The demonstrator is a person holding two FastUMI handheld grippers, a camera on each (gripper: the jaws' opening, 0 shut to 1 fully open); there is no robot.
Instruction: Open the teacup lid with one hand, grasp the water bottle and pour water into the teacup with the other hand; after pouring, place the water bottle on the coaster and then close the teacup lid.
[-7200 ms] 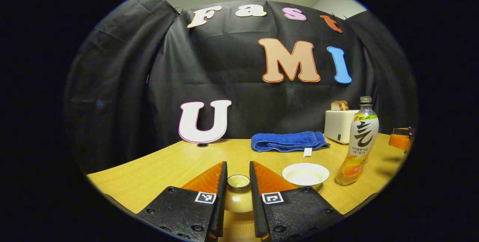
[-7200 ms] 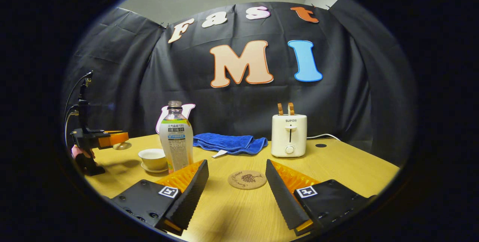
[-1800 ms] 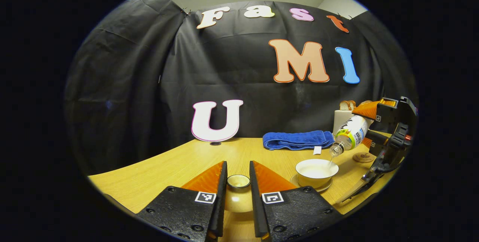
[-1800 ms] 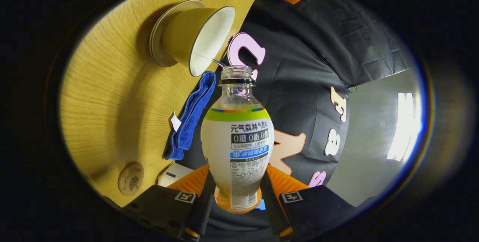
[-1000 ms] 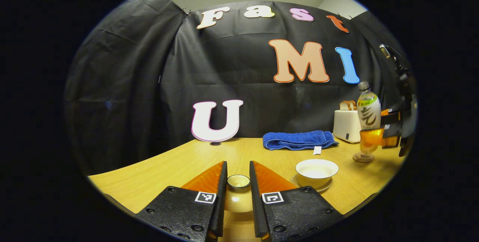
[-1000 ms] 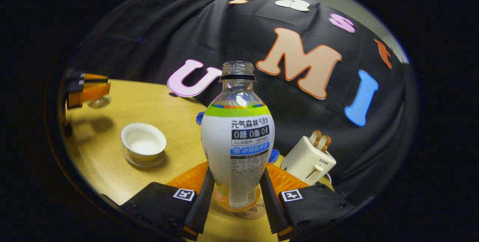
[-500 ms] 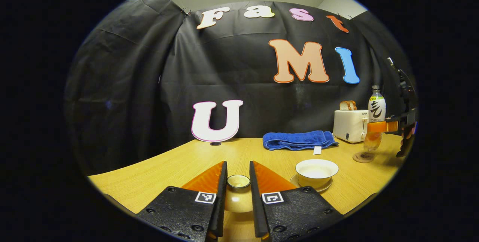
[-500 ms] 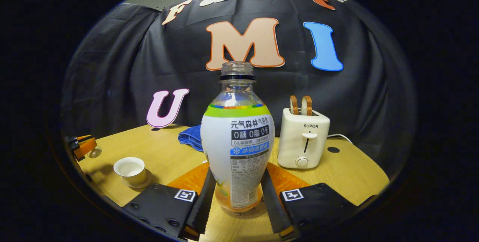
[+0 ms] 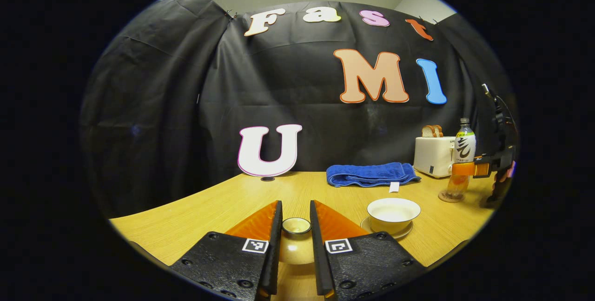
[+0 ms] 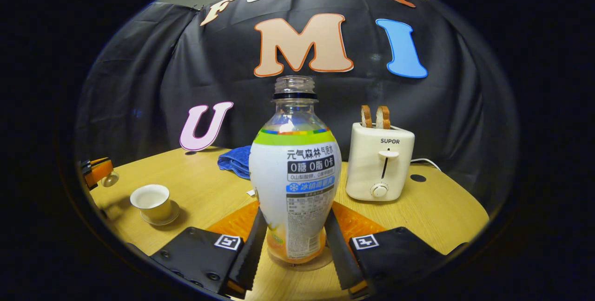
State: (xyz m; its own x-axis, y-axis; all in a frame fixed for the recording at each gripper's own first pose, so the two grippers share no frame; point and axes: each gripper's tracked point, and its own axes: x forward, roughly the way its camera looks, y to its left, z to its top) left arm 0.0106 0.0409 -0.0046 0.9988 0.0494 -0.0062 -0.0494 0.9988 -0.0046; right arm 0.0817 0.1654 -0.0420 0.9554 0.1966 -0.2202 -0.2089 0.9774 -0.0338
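In the right gripper view, the right tool is closed around the lower body of an uncapped water bottle, one finger pressing on each side. The bottle stands upright, its base resting on the round coaster on the wooden surface. To the right, farther back, stands a white toaster with two slices of bread. A blue towel lies behind the bottle. At the far left sits the open teacup on its saucer.

In the left gripper view, the left tool is clamped on the teacup lid, held by its knob above the surface, just left of the teacup.
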